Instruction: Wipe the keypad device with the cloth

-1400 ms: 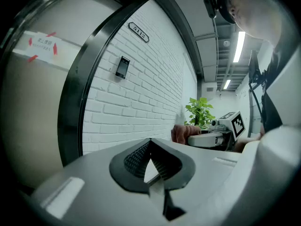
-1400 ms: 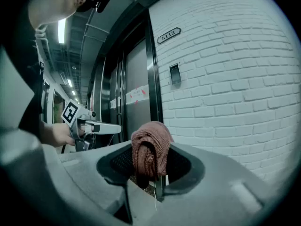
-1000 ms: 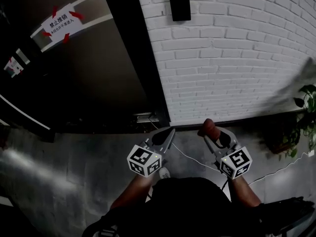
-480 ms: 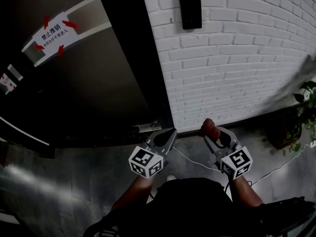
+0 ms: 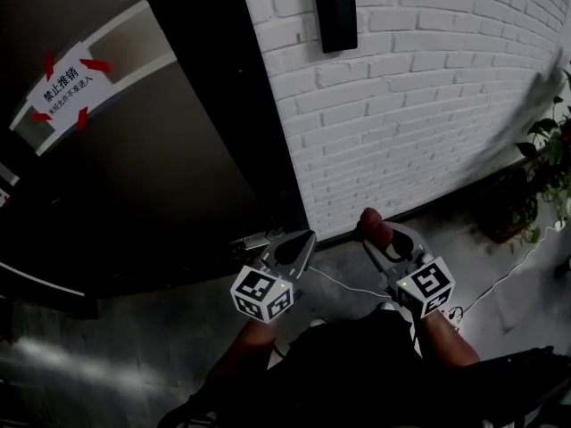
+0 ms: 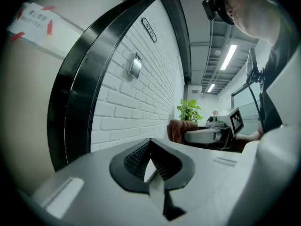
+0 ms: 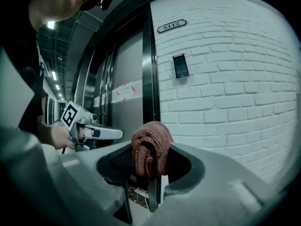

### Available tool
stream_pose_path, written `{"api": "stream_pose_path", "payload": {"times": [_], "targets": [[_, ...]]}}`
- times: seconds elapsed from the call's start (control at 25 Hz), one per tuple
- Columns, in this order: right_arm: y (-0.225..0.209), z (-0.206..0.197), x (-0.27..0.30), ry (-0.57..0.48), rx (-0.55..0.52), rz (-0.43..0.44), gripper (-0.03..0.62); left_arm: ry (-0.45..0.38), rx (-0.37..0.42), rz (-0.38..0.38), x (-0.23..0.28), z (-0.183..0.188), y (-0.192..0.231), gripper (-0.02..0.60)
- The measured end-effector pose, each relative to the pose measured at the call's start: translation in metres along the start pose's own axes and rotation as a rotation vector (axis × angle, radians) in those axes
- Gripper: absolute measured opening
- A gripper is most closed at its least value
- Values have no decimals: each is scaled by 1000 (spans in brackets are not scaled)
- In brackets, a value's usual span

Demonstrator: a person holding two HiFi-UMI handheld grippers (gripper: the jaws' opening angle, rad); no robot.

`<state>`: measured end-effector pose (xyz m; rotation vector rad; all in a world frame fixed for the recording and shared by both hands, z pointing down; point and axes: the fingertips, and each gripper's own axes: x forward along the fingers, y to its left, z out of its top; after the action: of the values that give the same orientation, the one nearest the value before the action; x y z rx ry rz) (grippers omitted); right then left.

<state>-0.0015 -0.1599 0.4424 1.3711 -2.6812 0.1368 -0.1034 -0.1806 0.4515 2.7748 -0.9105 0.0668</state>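
Left gripper [image 5: 304, 242]: 7 o'clock in the head view; fingers pressed together, nothing between them.
Right gripper [image 5: 378, 237]: 5 o'clock; fingers pinching the cloth [image 5: 374, 227], a brown wad bulging above the tips.
Cable [image 5: 343, 285]: thin white line on the floor, between the grippers.
Brick wall [image 5: 428, 114]: white, 12 to 3 o'clock, well beyond the cloth.
Keypad device [image 5: 335, 12]: dark upright panel on the wall, 12 o'clock, high above both grippers, untouched.
Step in hand: raising the cloth to the device.
Method: lift the right gripper, present the bulging fold flat to the panel, press lightly, stroke top to bottom.
Unclear: keys and screen too dark to make out; the cloth's lower part is hidden between the fingers.
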Motion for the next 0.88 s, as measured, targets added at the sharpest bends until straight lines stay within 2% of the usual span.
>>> {"api": "stream_pose_path", "payload": {"times": [0.16,0.36,0.68,0.88], "targets": [[-9,4,8,-7,-2,5,144,-3,0,1,8,2,4,17],[-28,16,18,-6,-45,46,144,-34,-4,41,18,9,3,17],[-75,62,30,-55,-134,95,144,-58,-14,95,47,14,-8,17],[-100,102,47,-84,-303,121,144,-48,-6,107,60,11,-22,17]]}}
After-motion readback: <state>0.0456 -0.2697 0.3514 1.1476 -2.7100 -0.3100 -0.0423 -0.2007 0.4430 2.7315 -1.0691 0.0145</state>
